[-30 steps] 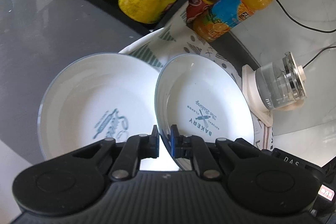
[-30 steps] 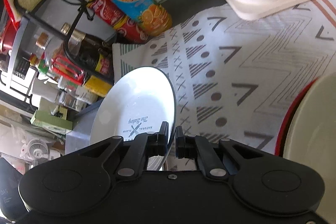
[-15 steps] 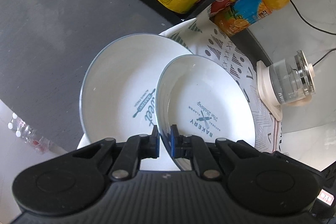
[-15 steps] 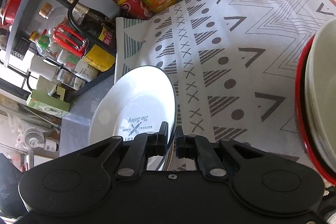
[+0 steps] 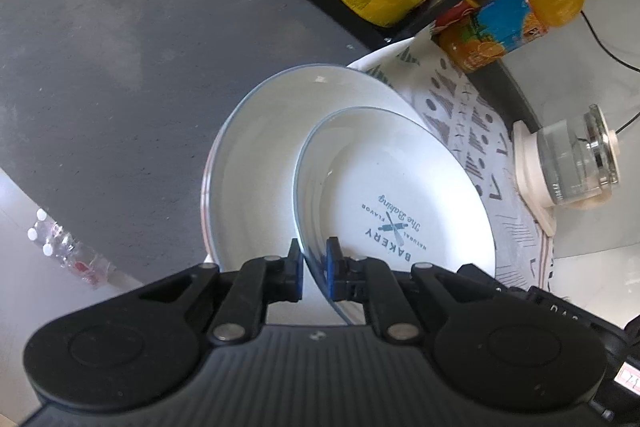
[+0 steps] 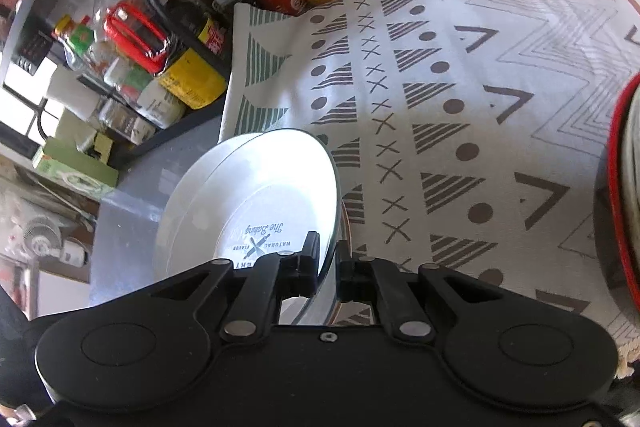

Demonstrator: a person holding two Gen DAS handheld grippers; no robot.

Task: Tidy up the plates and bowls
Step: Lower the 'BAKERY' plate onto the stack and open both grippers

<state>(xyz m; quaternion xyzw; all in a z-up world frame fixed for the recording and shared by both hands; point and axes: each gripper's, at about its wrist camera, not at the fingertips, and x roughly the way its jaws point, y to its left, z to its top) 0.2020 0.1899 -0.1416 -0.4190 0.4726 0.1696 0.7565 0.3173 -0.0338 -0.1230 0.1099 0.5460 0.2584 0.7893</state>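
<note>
While a white plate printed "BAKERY" [image 5: 396, 199] is clamped by its near rim between the blue pads of the left gripper [image 5: 313, 269], the same plate's rim is pinched by the closed fingers of the right gripper [image 6: 328, 263], so the plate is held tilted above the counter. Behind it a second, larger white plate [image 5: 256, 163] is seen, overlapped by the first; no food is seen in either. A red-rimmed stack of dishes [image 6: 624, 187] is cut off at the right edge. A patterned cloth [image 6: 460, 87] is spread over the grey countertop [image 5: 120, 47]. A glass kettle [image 5: 572, 163] holding water is set on its base, and an orange drink bottle [image 5: 520, 15] is lodged beside a black rack of jars [image 6: 140, 39].
</note>
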